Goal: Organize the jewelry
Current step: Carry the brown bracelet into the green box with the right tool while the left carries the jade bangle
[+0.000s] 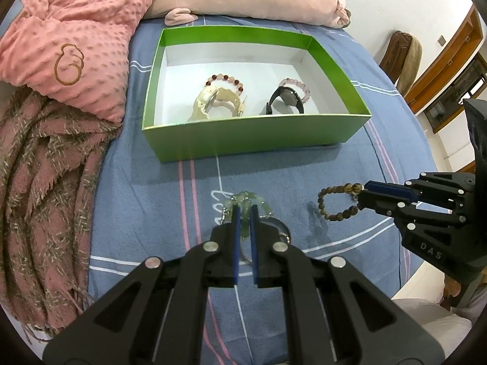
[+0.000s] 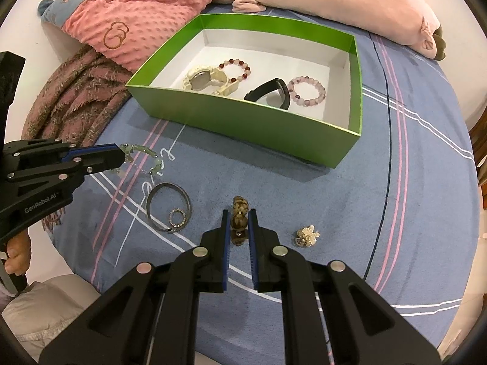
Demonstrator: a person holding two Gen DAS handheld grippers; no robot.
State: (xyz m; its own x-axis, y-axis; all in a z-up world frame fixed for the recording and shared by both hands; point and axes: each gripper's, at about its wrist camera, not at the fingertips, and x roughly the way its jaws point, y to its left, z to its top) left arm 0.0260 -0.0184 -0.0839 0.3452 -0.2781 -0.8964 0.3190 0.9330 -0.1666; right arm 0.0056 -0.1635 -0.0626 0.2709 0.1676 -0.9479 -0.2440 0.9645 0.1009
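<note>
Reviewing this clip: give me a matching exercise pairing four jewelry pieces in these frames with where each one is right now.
Things:
1. brown bead bracelet
2. pale green bracelet
3. black watch
4. metal bangle

Places:
A. inside the green box
B. lying free on the blue bedsheet
C. gripped by the left gripper
D. gripped by the right gripper

Pairs: 1-D, 2-C, 3-A, 4-B

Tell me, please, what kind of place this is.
Probably a bedroom: the work surface is a bed with a blue striped sheet, with a long pink plush pillow and a pink dotted fleece blanket lying on it.
</note>
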